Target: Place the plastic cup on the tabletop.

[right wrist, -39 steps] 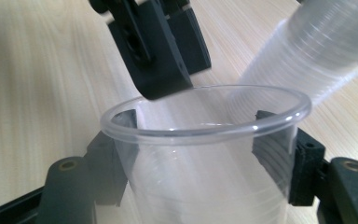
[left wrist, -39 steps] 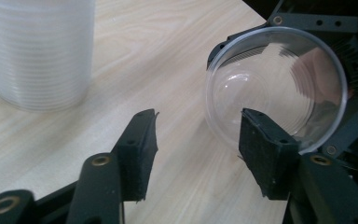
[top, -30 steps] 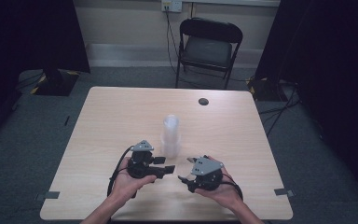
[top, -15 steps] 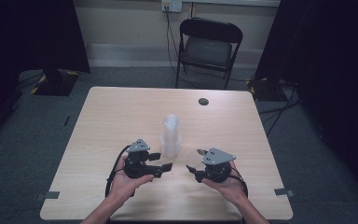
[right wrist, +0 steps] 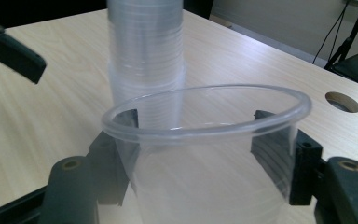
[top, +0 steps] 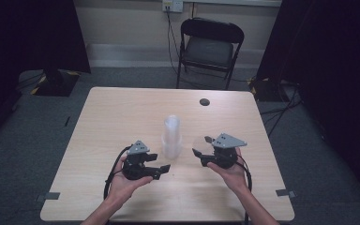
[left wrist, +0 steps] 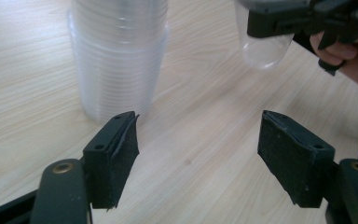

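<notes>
- A single clear plastic cup (right wrist: 205, 154) is held between the fingers (right wrist: 116, 158) of the right gripper (top: 205, 151), above the worktop (top: 122, 117) and just right of the stack of clear cups (top: 171, 136). The pads press on its wall below the rim, and the mouth faces the right gripper view's camera.
- The stack of cups stands upright near the middle of the worktop, many nested one inside another. Nothing is seen inside the held cup; it looks empty. What the innermost cup of the stack holds cannot be told.
- The left gripper (top: 161, 169) is held low at the left of the stack, its fingers (left wrist: 116, 158) spread wide with nothing between them. They have just been opening, and the base of the stack is seen just beyond them in the left gripper view.
- Risk, as a judgement: the thin wall may be crushed or buckled if the right fingers are pressed harder, and the cup may then spring out of the grip.
- The cup may slip and drop if the grip is loosened while it is carried, since the smooth plastic offers little hold.
- The tall, light stack may be knocked over if it is brushed by either gripper or by the held cup, as both are close beside it.
- A dark round hole (top: 204, 101) lies near the far edge of the worktop, well apart from the work.
</notes>
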The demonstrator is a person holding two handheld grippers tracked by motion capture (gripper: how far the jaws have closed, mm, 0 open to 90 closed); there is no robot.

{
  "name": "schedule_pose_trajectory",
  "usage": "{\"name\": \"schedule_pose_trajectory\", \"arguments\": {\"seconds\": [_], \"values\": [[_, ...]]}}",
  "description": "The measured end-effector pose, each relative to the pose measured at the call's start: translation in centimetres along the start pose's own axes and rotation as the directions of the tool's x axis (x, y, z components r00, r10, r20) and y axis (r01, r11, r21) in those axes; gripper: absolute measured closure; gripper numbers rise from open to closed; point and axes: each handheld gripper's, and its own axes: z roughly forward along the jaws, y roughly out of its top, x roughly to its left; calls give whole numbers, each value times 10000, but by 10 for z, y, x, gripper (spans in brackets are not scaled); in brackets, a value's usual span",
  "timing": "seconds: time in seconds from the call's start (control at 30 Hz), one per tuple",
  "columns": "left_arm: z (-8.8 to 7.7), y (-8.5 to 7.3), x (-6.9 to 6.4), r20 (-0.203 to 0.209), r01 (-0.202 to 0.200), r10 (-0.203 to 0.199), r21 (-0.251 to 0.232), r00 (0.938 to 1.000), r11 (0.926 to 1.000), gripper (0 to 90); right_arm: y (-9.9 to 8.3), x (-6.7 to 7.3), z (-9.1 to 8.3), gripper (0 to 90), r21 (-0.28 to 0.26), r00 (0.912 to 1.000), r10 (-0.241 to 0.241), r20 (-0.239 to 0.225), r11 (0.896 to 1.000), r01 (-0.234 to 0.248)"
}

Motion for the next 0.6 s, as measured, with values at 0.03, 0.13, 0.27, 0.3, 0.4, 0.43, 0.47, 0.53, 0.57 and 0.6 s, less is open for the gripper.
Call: {"name": "schedule_pose_trajectory", "arguments": {"seconds": [0.03,0.13,0.27,0.3,0.4,0.43,0.47,0.53,0.57,0.6], "values": [[-2,-2,3,-62,11,-11,10,10000,10000,275,1,-4,3,321,-36,9998,168,45,9999,-167],[-5,-5,5,-175,78,-80,-125,9998,9999,270,2,-8,5,320,-51,9995,306,83,9995,-306],[-11,-13,8,-459,-215,216,38,9987,9998,256,4,-13,10,318,-11,9988,488,93,9988,-488],[-14,-17,11,-696,-352,347,-57,9970,9994,252,4,-16,12,316,-80,9982,571,155,9983,-570],[-16,-18,13,-957,-501,493,-60,9942,9987,201,4,-21,13,315,-125,9970,746,219,9972,-743],[-19,-20,16,-1085,-411,414,47,9932,9991,197,4,-26,16,315,-72,9954,906,324,9959,-905],[-19,-20,16,-1085,-411,414,47,9932,9991,188,4,-26,16,315,-72,9954,906,324,9959,-905],[-22,-29,17,-1265,-318,293,-176,9915,9993,171,5,-32,20,313,-73,9933,1057,461,9944,-1055],[-22,-29,17,-1265,-318,293,-176,9915,9993,162,5,-34,21,312,-97,9924,1138,469,9935,-1134],[-23,-34,17,-1374,-419,397,-130,9897,9990,162,5,-34,21,312,-97,9924,1138,469,9935,-1134]]}}
